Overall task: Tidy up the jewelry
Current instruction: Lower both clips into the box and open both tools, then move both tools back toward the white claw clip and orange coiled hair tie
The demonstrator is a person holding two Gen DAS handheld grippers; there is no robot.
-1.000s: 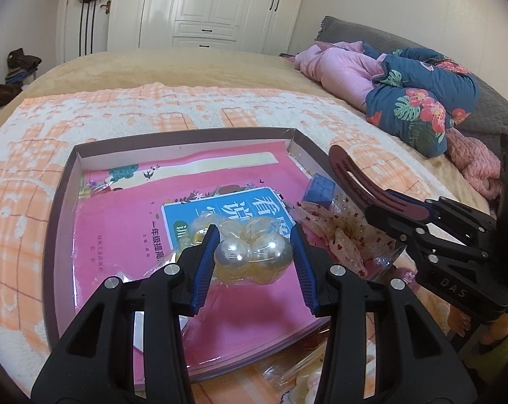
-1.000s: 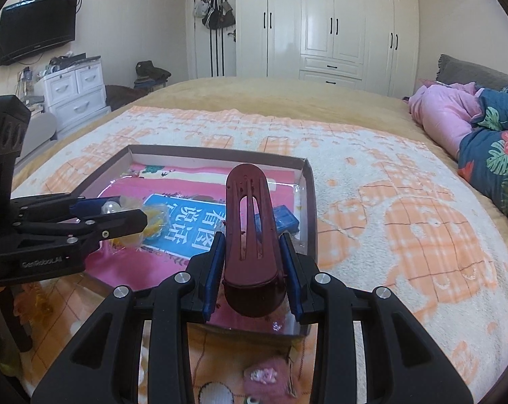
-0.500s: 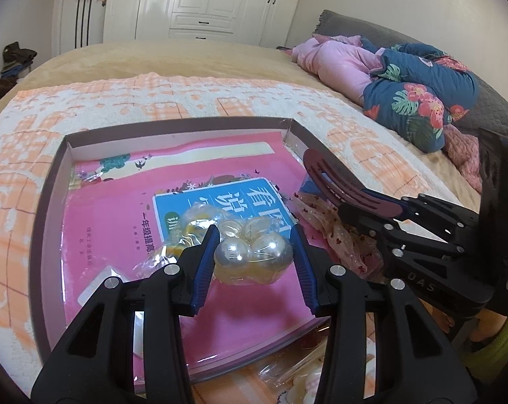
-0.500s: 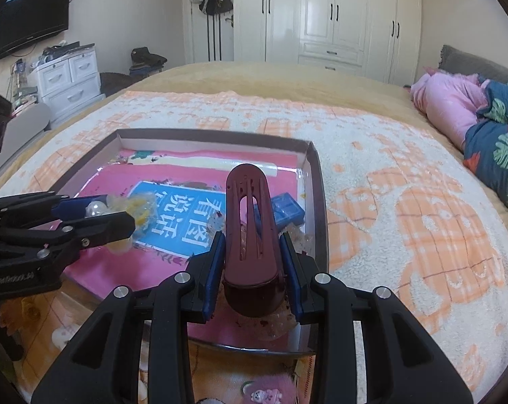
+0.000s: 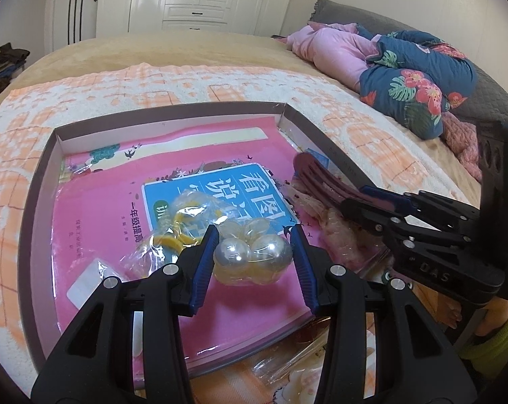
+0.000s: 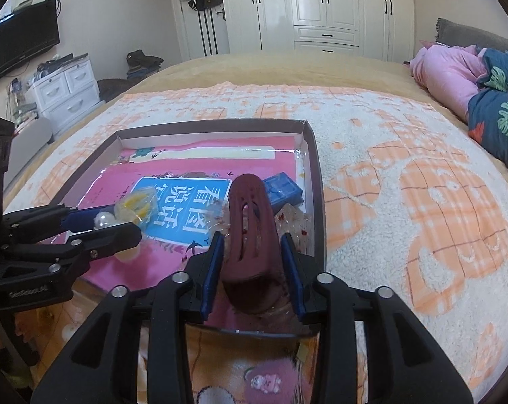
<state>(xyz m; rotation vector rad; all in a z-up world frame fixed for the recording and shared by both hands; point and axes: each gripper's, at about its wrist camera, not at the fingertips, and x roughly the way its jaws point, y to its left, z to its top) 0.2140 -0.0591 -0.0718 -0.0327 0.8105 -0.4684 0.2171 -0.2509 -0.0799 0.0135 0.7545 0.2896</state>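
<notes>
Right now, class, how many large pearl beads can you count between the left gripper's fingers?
2: one pearl bead beside the left finger, the other beside the right, both inside a clear bag. More may be hidden behind them.

Both wrist views: close, downward, tray (image 5: 324,141) shared.

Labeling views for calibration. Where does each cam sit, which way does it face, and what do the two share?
Left wrist: on the left gripper, angled down along its fingers at a bagged pearl hair piece held over the pink book; right gripper enters from the right.
Right wrist: on the right gripper, angled down at a maroon hair clip between its opening jaws; left gripper enters from the left.
Shared: shallow box, book, both grippers, wardrobe, bedding.
</notes>
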